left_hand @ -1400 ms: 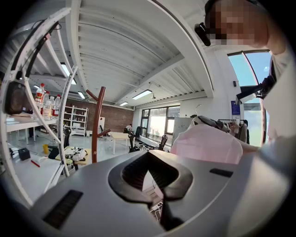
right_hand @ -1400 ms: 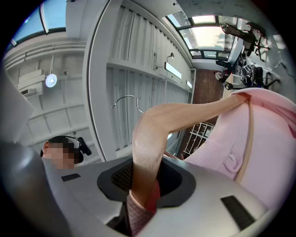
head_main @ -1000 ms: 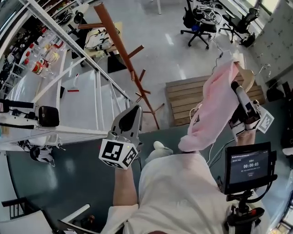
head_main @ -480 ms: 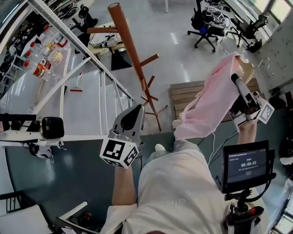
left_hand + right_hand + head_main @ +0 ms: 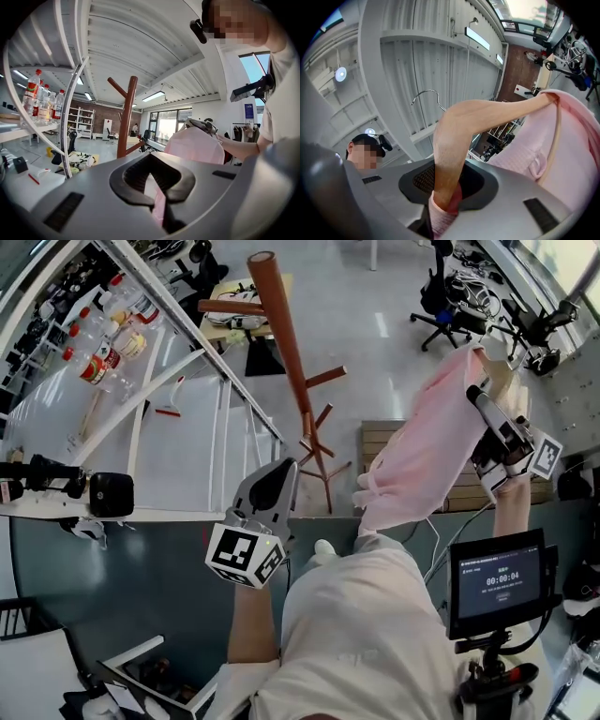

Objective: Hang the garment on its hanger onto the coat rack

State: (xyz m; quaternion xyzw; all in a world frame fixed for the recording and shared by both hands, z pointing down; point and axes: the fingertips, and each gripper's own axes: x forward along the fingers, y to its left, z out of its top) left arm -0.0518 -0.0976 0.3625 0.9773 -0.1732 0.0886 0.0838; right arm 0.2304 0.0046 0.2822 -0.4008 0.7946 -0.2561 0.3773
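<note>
Right gripper view is showing the right gripper (image 5: 445,197) clamping its jaws on one arm of the wooden hanger (image 5: 487,115). The pink garment (image 5: 562,140) is draping over that arm to the gripper's right, and a fold of it is being pinched in with the wood. The wire hook (image 5: 425,95) is standing free above the jaws, catching on nothing.

The left gripper (image 5: 267,493) is hovering lower, jaws together and holding nothing.

Over the last second the coat rack (image 5: 286,352) has been sliding nearer in the head view. Its top is now showing, and the gap between it and the garment is narrowing. I judge the person is still approaching: the hook is well apart from any peg, so the hanging is not yet beginning.

Ahead of the left gripper, a white metal frame (image 5: 216,418) is slanting just beside the rack. A wooden pallet (image 5: 380,437) is lying on the floor below the garment, between the person and the rack's foot. Both are likely crowding the approach. A screen on a stand (image 5: 497,582) is sitting below the right gripper.
</note>
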